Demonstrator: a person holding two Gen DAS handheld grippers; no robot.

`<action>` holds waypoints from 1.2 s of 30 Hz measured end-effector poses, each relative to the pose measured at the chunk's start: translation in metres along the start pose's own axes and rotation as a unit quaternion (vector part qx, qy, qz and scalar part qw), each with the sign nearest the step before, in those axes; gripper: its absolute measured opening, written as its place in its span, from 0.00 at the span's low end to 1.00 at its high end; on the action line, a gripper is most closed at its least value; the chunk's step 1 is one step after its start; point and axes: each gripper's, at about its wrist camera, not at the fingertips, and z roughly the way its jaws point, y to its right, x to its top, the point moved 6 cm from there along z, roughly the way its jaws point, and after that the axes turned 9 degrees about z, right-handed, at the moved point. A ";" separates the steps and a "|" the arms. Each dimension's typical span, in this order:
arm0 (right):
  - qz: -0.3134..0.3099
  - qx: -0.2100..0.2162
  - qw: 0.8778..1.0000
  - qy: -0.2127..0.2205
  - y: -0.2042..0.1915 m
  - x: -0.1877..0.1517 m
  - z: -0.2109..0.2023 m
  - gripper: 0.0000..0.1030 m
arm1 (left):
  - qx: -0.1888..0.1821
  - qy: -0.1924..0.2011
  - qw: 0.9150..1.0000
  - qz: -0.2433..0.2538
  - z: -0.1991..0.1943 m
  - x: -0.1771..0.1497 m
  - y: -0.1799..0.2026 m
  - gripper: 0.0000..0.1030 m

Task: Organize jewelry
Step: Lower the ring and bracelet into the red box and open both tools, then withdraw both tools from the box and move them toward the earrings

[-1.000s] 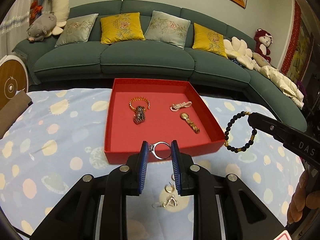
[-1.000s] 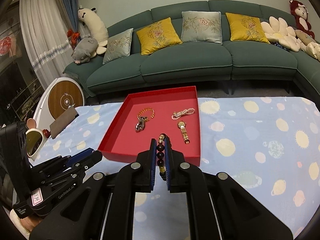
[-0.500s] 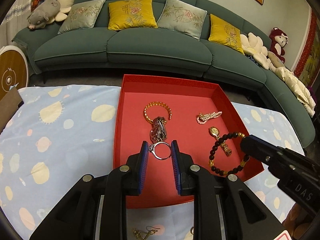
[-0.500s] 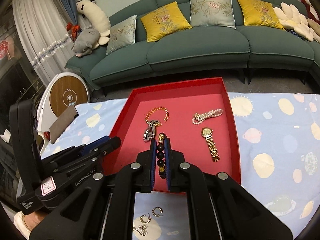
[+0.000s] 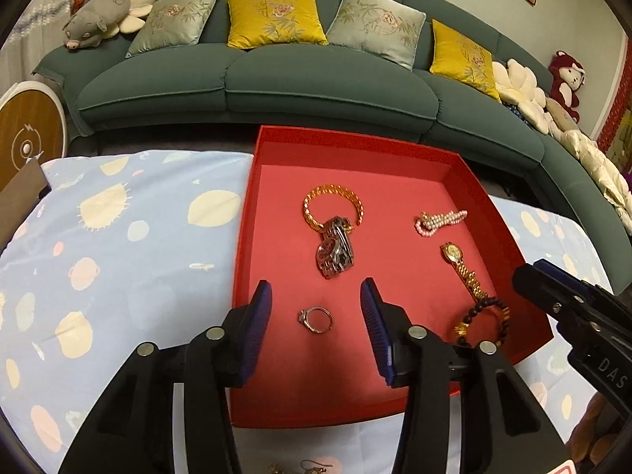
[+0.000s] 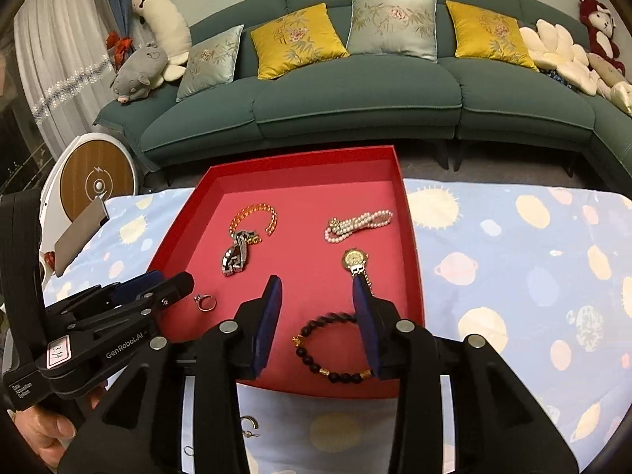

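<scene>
Both hand-held grippers parked over the shallow red cardboard tray [image 5: 493, 213] on the pale blue tablecloth with sun and planet print [image 5: 118, 256]. Left black gripper with blue pads [image 5: 316, 308] spread and opening wider, nothing pinched, thin silver ring with a small stone [image 5: 315, 320] lying flat on the tray floor between the fingers, touching neither pad. Same deal on the right black gripper [image 6: 318, 308]: jaws opening, dark beaded bracelet with gold accents [image 6: 330, 349] down on the tray floor between them; near the right pad, contact hard to call. Further back in the tray: gold chain-link bracelet [image 5: 333, 203] overlapping a chunky silver wristwatch [image 5: 335, 252], pink pearl strand [image 5: 440, 221], slim gold watch [image 5: 460, 268]. A couple of small hoop earrings [image 6: 249, 426] on the cloth just in front of the tray, outside it. Green sofa with yellow and grey cushions [image 6: 355, 91] behind.
</scene>
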 end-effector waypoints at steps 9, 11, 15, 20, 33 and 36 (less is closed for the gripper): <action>0.021 0.043 0.997 0.053 -0.006 0.015 -0.068 0.35 | -0.014 0.059 0.996 -0.061 -0.063 0.018 -0.025 0.44; 0.025 0.051 0.997 0.058 -0.006 0.008 -0.083 0.35 | -0.005 0.065 0.996 -0.057 -0.078 0.014 -0.026 0.44; 0.005 0.041 0.998 0.041 -0.005 -0.017 -0.095 0.35 | 0.014 0.064 0.997 -0.038 -0.100 -0.004 -0.027 0.44; -0.007 0.033 0.999 0.018 -0.004 -0.047 -0.100 0.35 | 0.018 0.031 0.998 -0.042 -0.107 -0.047 -0.033 0.44; -0.029 0.020 0.998 -0.044 -0.014 -0.105 -0.069 0.35 | 0.007 -0.025 0.999 -0.021 -0.084 -0.100 -0.038 0.44; -0.029 0.019 0.998 -0.053 -0.013 -0.109 -0.063 0.35 | -0.012 -0.037 0.999 -0.024 -0.076 -0.108 -0.035 0.44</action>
